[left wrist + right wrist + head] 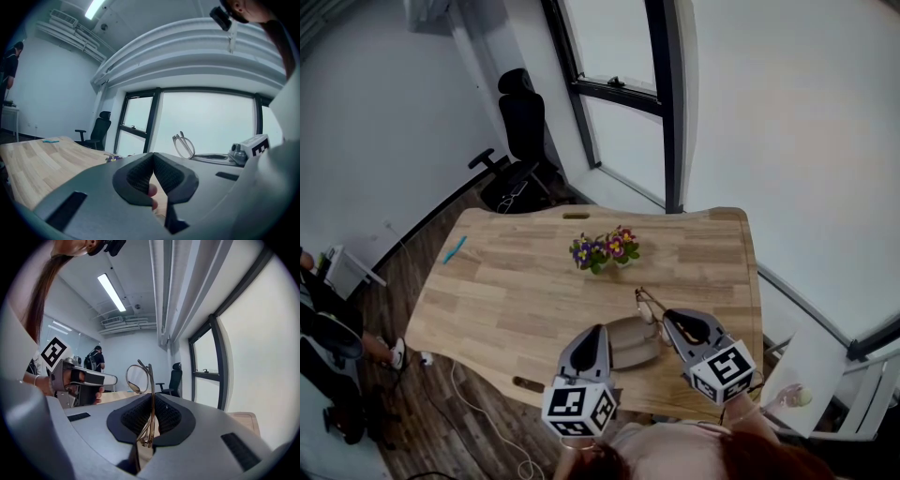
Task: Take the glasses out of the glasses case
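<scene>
The right gripper [151, 401] is clamped on the folded glasses [139, 379], holding them upright and lifted just beyond the far right end of the open glasses case [630, 343], which lies near the wooden table's [516, 281] near edge. The left gripper [153, 160], jaws pressed together on nothing, points in at the case's left side.

White walls [384, 112], dark plank floor [441, 412] lower left, black office chair [521, 127] upper left, dark-framed window [614, 89] top centre, ceiling strip light [111, 292]
</scene>
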A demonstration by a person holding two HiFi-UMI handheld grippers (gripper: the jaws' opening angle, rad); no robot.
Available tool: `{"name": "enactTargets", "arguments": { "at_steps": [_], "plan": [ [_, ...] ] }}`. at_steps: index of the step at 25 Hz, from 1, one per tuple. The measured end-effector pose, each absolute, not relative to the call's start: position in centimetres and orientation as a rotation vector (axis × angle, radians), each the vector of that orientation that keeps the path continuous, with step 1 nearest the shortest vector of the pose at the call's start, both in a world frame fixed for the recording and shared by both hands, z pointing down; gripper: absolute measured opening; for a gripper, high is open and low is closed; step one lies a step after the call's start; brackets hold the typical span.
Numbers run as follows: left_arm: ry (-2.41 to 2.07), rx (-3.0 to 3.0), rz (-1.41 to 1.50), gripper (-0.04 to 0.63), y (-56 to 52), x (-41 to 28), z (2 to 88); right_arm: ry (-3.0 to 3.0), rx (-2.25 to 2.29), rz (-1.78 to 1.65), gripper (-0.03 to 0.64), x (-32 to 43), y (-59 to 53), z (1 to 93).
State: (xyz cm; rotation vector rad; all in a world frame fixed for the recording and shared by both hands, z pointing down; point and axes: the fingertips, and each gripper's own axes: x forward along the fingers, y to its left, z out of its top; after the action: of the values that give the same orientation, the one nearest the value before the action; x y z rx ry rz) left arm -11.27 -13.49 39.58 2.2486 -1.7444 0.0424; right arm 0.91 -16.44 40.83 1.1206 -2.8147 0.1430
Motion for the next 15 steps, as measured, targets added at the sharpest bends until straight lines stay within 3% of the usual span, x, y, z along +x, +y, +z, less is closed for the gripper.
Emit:
{"name": "enactTargets", "arguments": {
  "at_steps": [15],
  "plan": [
    [-1.689, 2.269, 0.058, 0.0, -14.9, -9.0, 40.0, -2.8, 1.136, 0.151, 0.017, 2.2, -17.1, 41.2]
  ]
}}
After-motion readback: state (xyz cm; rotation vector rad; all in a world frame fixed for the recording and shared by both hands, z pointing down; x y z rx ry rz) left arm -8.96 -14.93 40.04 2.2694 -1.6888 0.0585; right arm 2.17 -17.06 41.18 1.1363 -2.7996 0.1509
